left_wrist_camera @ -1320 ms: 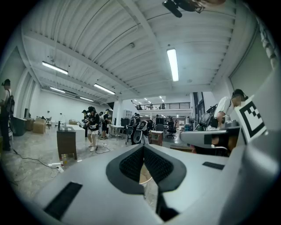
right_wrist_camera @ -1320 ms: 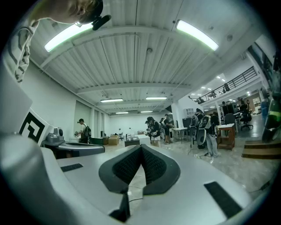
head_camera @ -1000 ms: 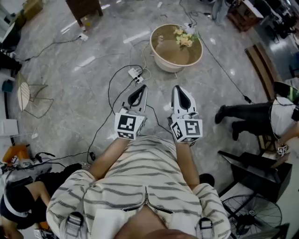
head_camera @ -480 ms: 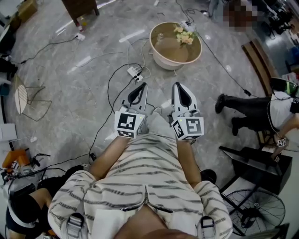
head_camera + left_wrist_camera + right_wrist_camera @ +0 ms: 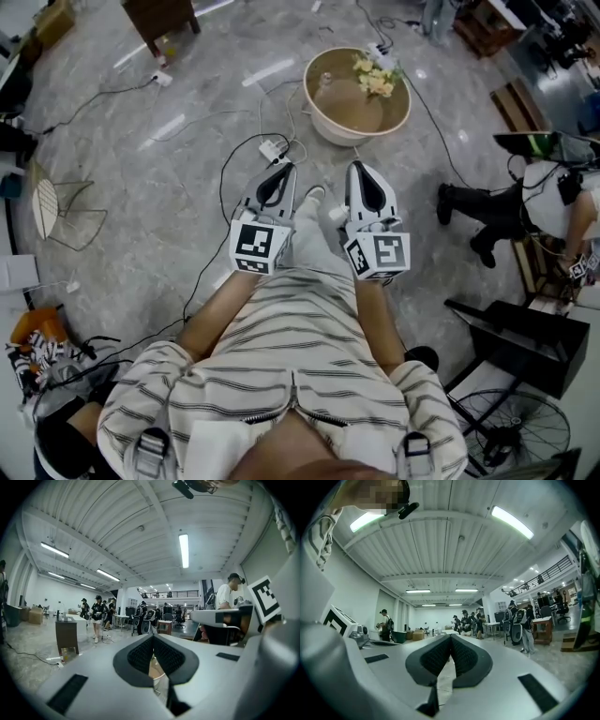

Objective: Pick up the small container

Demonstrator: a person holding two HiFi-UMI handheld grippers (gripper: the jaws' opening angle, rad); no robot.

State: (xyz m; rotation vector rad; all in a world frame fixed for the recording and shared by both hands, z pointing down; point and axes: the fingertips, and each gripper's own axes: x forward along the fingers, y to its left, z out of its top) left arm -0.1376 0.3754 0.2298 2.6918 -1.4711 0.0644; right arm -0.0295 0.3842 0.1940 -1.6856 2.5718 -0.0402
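Note:
A round cream table with a tan top stands on the marble floor ahead of me. On it are a bunch of pale flowers and a small clear container, too small to make out in detail. My left gripper and right gripper are held level side by side, short of the table, both pointing toward it. The left gripper's jaws are shut with nothing between them. The right gripper's jaws are likewise shut and hold nothing. My leg and shoe show between the two grippers.
A white power strip and black cables lie on the floor between me and the table. A wire chair stands at the left. A person is at the right, with a fan and a dark stand nearby.
I have stepped forward toward the table: my leg and shoe now show between the grippers. Both grippers stay shut and side by side. The person at the right has shifted.

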